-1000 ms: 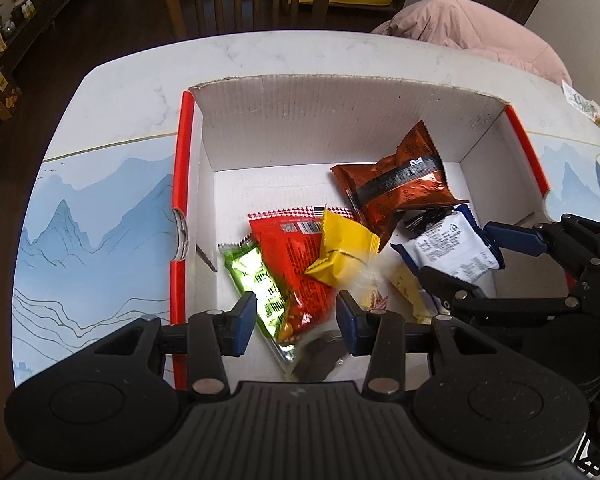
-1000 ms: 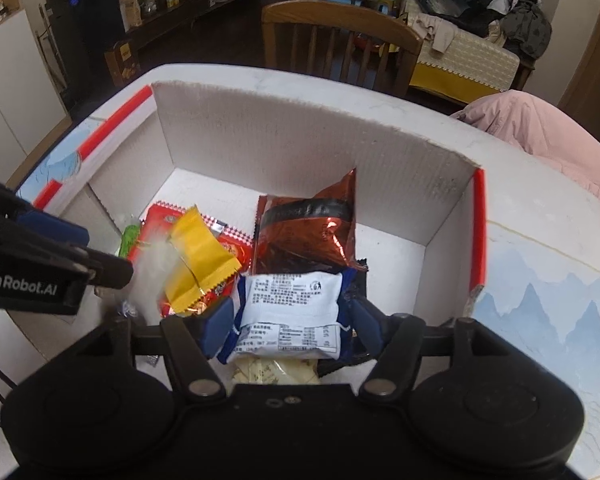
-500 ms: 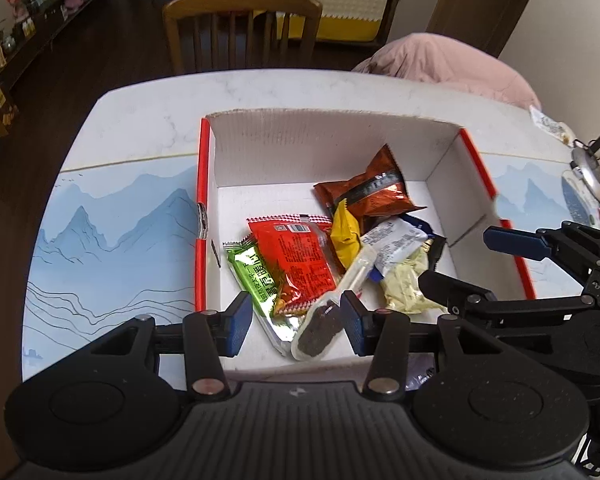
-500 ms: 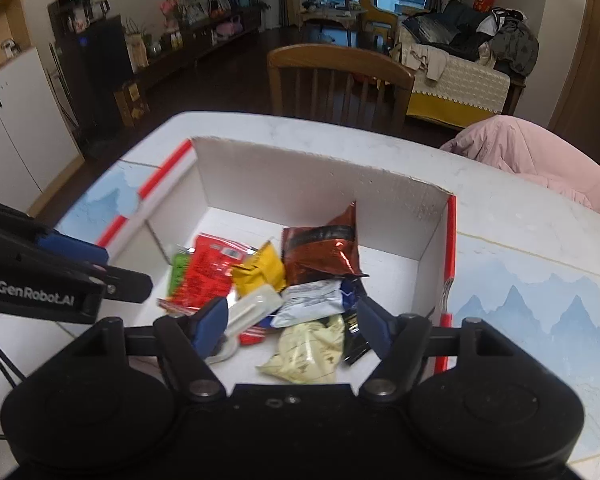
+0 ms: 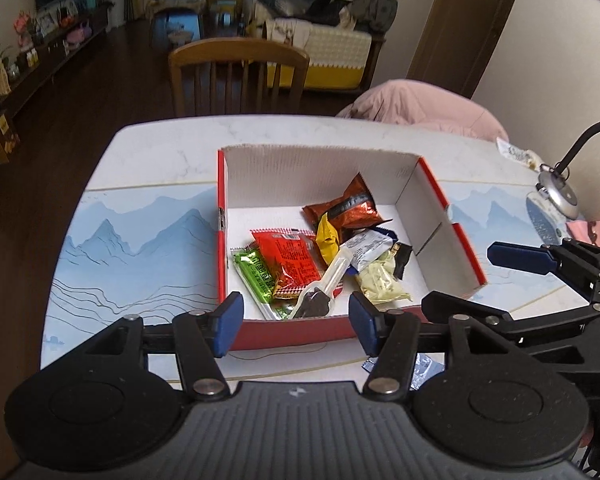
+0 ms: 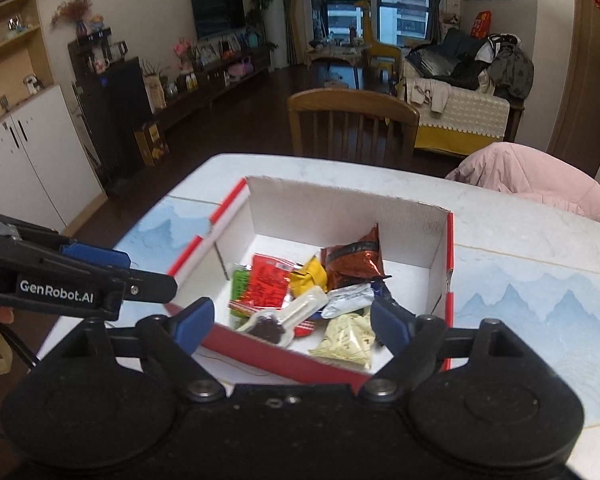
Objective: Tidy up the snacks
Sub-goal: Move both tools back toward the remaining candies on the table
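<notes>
A red-edged cardboard box [image 5: 220,248] sits on the table with several snack packets inside. Among them are a brown-red packet [image 5: 346,208], a yellow one [image 5: 327,240], a red one [image 5: 290,258], a green one [image 5: 256,276], a white-and-blue one [image 5: 366,246], a pale one [image 5: 382,282] and a clear one with a dark biscuit [image 5: 320,292]. My left gripper [image 5: 296,316] hovers above the box's near edge, its jaws opening on nothing. My right gripper [image 6: 290,318] hangs over the same edge further right, its jaws also opening and empty. The white-and-blue packet [image 6: 348,300] lies loose in the box [image 6: 340,208].
A blue wrapper [image 5: 424,368] lies on the table in front of the box. A wooden chair [image 5: 238,76] and a pink jacket [image 5: 416,106] stand behind the table. At the right edge are a desk lamp [image 5: 558,188] and a small packet [image 5: 516,156]. A mountain-print mat [image 5: 140,248] covers the table.
Both grippers rose and drew back from the box while their jaws widened. The right one let go of the white-and-blue packet, and the clear biscuit packet dropped from the left one into the box.
</notes>
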`<state>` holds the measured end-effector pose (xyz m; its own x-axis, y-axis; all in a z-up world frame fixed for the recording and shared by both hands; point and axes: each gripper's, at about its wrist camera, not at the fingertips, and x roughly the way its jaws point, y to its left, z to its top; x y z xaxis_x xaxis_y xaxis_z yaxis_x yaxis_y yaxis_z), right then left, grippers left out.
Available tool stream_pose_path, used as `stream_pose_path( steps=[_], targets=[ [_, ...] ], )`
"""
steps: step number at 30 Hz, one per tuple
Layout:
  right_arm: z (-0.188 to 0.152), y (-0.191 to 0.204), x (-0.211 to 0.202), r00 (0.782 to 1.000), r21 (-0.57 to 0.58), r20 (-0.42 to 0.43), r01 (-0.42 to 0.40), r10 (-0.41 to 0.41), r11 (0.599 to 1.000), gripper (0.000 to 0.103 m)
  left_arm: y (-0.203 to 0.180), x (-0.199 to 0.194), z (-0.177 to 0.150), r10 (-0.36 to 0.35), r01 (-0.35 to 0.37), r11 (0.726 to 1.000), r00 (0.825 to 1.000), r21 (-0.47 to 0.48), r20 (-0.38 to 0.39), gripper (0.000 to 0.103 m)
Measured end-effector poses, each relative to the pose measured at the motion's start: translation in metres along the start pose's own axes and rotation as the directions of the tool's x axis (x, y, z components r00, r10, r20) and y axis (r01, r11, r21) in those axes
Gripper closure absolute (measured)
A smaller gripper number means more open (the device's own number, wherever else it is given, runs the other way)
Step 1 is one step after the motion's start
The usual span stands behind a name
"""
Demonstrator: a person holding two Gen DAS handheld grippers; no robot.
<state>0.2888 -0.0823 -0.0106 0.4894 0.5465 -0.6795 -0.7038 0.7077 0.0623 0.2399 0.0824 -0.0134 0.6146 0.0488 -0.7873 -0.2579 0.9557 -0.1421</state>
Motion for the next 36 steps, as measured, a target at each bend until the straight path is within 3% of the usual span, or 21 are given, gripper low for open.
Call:
stream_pose_path(
  steps=[10,12,23,30,36],
  targets=[
    [-0.017,0.016,-0.034,0.997,0.031,0.068,-0.031,0.028,0.999,0.008,0.002,-0.039,-0.026,-0.037,0.036,0.999,0.997,0.015,0.063,0.043],
    [-0.021,0.017,-0.040,0.996,0.038,0.083,-0.033,0.030,0.999,0.002,0.002,-0.045,-0.031,-0.035,0.034,0.999,0.997,0.022,0.074,0.039],
    [-0.050,0.019,-0.061,0.990,0.054,0.135,-0.039,0.031,0.998,0.000,0.001,-0.060,-0.060,-0.061,0.056,0.997,0.990,0.048,0.125,0.026],
    [-0.078,0.021,-0.055,0.995,0.033,0.095,-0.028,0.025,0.999,0.000,0.003,-0.037,-0.080,-0.022,0.019,0.999,0.997,0.039,0.069,0.021],
    [-0.107,0.025,-0.037,1.000,0.009,0.009,-0.030,0.030,1.000,0.000,0.017,-0.003,-0.093,-0.009,0.008,0.999,0.999,-0.041,-0.031,0.021]
  ],
)
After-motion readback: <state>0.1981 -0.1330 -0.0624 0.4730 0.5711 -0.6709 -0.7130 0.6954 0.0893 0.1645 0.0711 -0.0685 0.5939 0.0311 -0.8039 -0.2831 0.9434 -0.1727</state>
